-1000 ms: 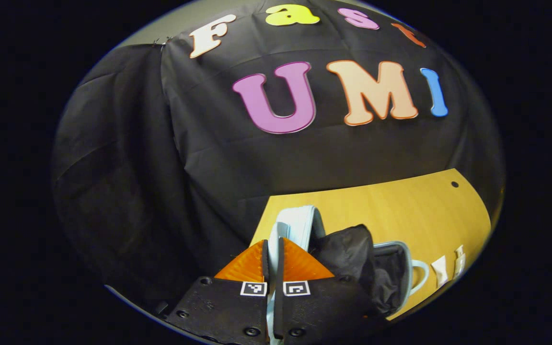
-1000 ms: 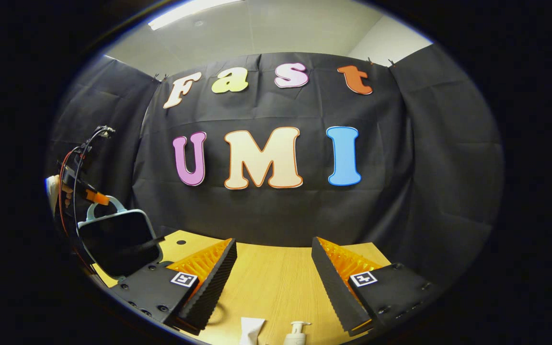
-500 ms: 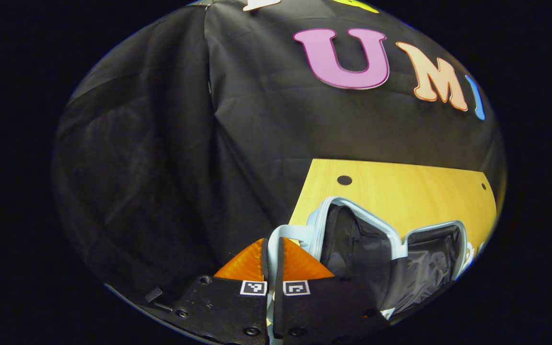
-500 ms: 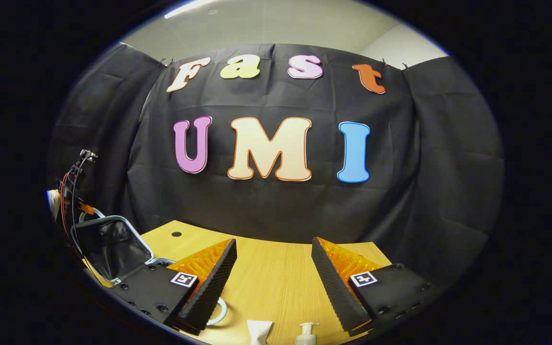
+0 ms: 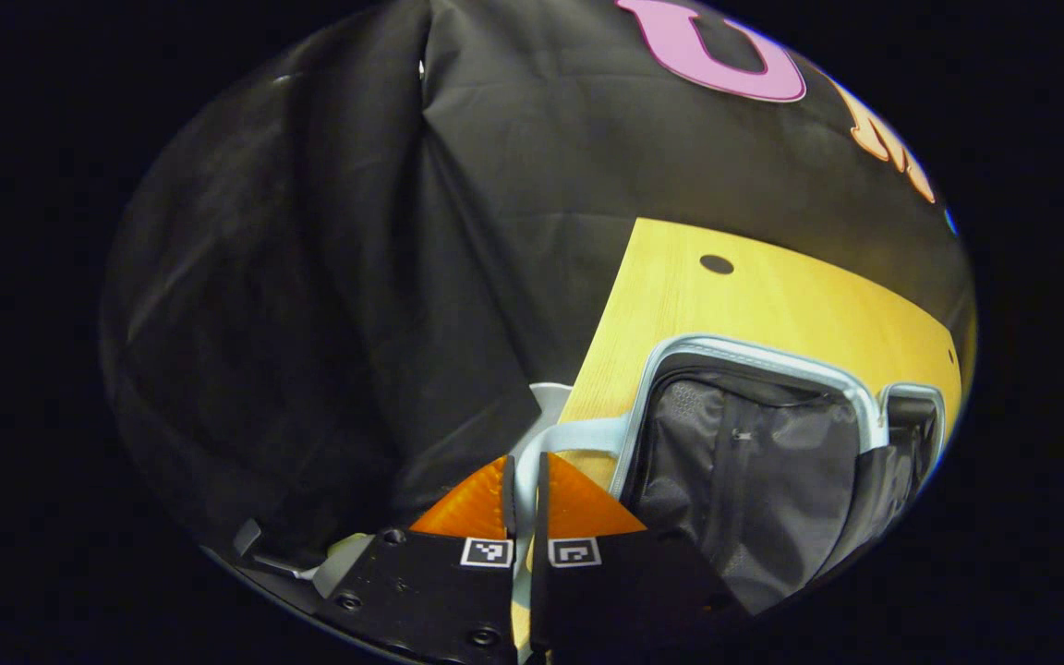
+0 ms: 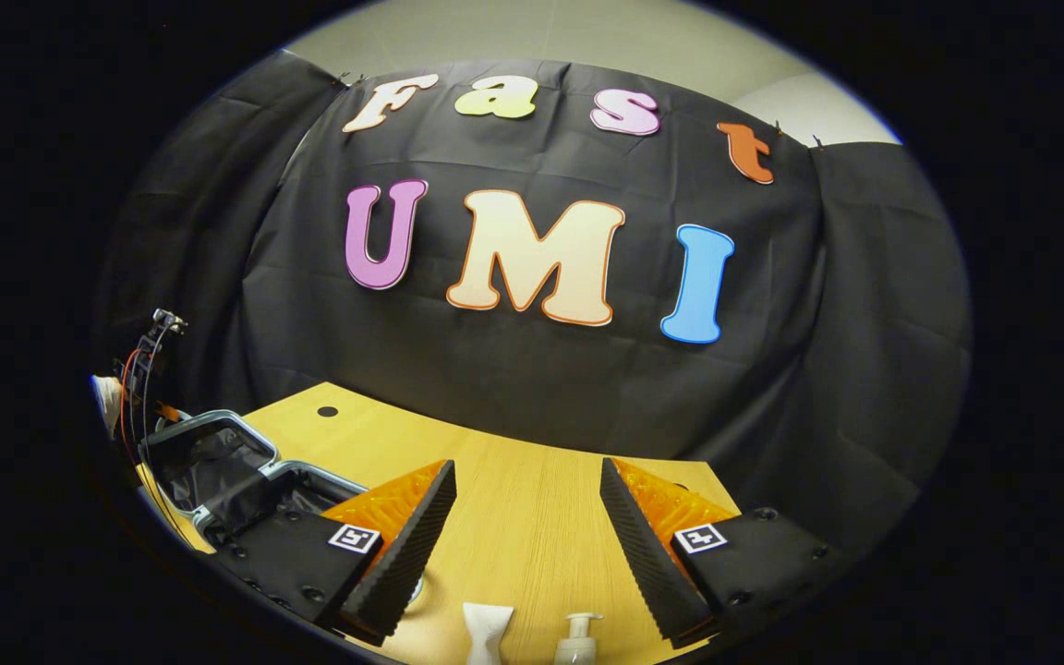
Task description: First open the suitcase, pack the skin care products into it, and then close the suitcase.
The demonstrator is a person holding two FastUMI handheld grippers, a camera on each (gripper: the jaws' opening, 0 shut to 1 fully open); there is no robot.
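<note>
Both left gripper fingers pinch the open suitcase's handle.

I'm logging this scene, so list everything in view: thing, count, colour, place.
suitcase: 1, pale blue shell, black lining, lying open at the table's left end
suitcase handle: 1, pale blue, over the table edge
tube: 1, white, near table edge
pump bottle: 1, white, beside the tube
table: 1, light wood
left gripper: 1, shut on the suitcase handle
right gripper: 1, open, above the table
</note>
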